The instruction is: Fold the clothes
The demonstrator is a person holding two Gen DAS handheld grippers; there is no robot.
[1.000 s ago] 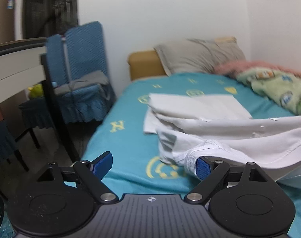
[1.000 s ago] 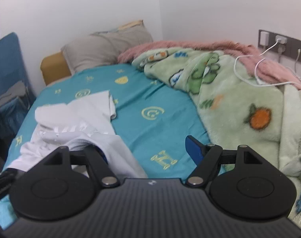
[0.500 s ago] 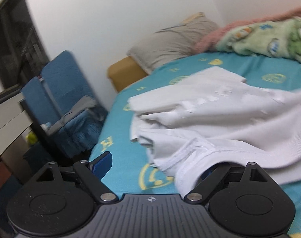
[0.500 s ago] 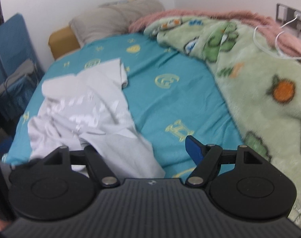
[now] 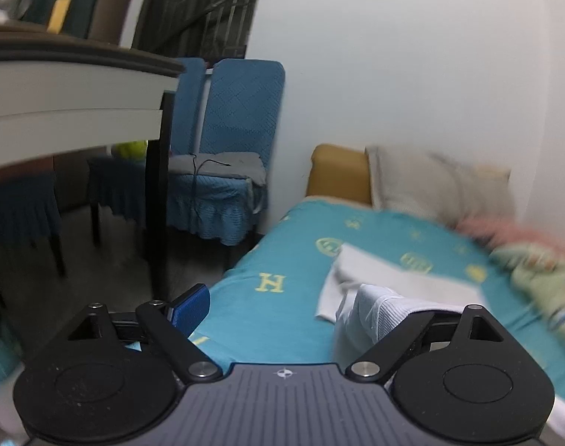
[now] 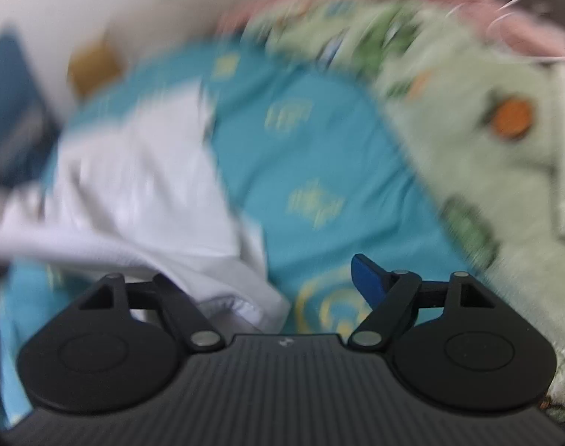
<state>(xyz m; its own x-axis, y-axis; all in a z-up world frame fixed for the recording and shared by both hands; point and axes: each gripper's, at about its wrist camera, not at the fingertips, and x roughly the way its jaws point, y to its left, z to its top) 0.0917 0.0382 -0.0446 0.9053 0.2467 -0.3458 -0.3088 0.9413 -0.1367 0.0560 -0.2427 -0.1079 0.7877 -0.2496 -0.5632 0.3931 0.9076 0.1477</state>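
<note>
A white T-shirt (image 5: 390,293) lies crumpled on the teal bedsheet (image 5: 282,319). In the left wrist view my left gripper (image 5: 293,308) has its jaws wide apart; a fold of the shirt is draped over its right finger, and the blue left pad (image 5: 191,308) is bare. In the blurred right wrist view the white shirt (image 6: 141,186) spreads left of centre. My right gripper (image 6: 267,286) is open; the shirt's edge lies over its left finger and the blue right pad (image 6: 368,278) is bare.
A green cartoon blanket (image 6: 487,130) with pink fleece fills the right of the bed. A grey pillow (image 5: 435,182) and mustard headboard (image 5: 338,174) are at the far end. Left of the bed stand a dark-legged table (image 5: 74,85) and blue-covered chairs (image 5: 223,148).
The left gripper has swung to the left, bringing the table and chairs into view. The right gripper has moved fast, blurring its view and looking lower on the bed. The shirt stays draped on both.
</note>
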